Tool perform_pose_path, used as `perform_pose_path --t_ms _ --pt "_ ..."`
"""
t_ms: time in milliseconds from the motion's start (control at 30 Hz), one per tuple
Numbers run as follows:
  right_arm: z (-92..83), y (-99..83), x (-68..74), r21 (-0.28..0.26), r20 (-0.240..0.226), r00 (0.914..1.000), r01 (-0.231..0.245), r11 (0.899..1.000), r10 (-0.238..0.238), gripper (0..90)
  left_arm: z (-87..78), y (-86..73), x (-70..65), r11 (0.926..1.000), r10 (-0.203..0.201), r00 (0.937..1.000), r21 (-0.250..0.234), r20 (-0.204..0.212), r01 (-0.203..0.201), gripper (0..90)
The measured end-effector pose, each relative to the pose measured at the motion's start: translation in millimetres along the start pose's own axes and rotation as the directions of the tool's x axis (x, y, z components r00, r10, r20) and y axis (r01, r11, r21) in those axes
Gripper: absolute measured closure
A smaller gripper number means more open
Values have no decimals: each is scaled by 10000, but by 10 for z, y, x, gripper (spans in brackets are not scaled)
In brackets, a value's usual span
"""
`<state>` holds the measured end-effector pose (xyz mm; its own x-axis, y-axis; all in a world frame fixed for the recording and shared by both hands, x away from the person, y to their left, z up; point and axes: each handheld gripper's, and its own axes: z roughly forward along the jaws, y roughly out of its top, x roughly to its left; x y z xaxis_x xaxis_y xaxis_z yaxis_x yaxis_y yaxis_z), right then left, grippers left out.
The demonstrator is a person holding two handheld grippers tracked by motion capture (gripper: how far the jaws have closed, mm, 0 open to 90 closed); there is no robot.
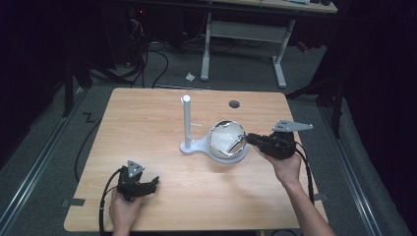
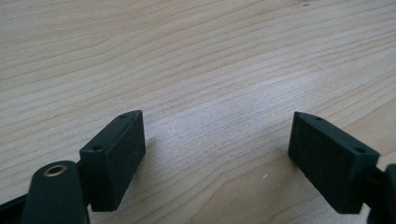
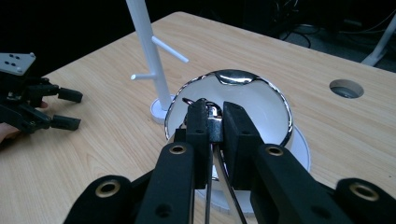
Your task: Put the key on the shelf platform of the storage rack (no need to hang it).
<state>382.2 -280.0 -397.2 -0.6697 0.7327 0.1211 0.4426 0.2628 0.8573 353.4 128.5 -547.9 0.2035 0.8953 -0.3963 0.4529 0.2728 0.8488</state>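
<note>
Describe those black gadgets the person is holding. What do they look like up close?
Each is a black hand-held gripper: the left gripper and the right gripper. Both end in two flat, blocky black fingers on hinged bars with brass-coloured rivets. A grey three-cornered plate sits on top of each, and a black cable trails from each. The forearms are bare, no sleeves in sight.

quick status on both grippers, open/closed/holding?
Left gripper: open, holding nothing, low over the table.
Right gripper: closed on the handle of the shiny cup.
</note>
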Motion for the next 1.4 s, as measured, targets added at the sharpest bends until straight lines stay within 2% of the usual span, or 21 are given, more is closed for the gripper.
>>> perform_pose_path --t_ms 367,1100,1400 --pt "303 72 18 477 119 9995 286 9985 -292 819 0 0 0 10000 -4 10000 0 2 4 191" --pt "658 29 -90 831 320 9994 90 9965 -117 818 0 0 0 10000 1 10000 3 2 -1 191" --pt "827 -10 -100 1144 395 9992 -3 9934 -42 818 0 0 0 10000 8 10000 4 1 -8 192"
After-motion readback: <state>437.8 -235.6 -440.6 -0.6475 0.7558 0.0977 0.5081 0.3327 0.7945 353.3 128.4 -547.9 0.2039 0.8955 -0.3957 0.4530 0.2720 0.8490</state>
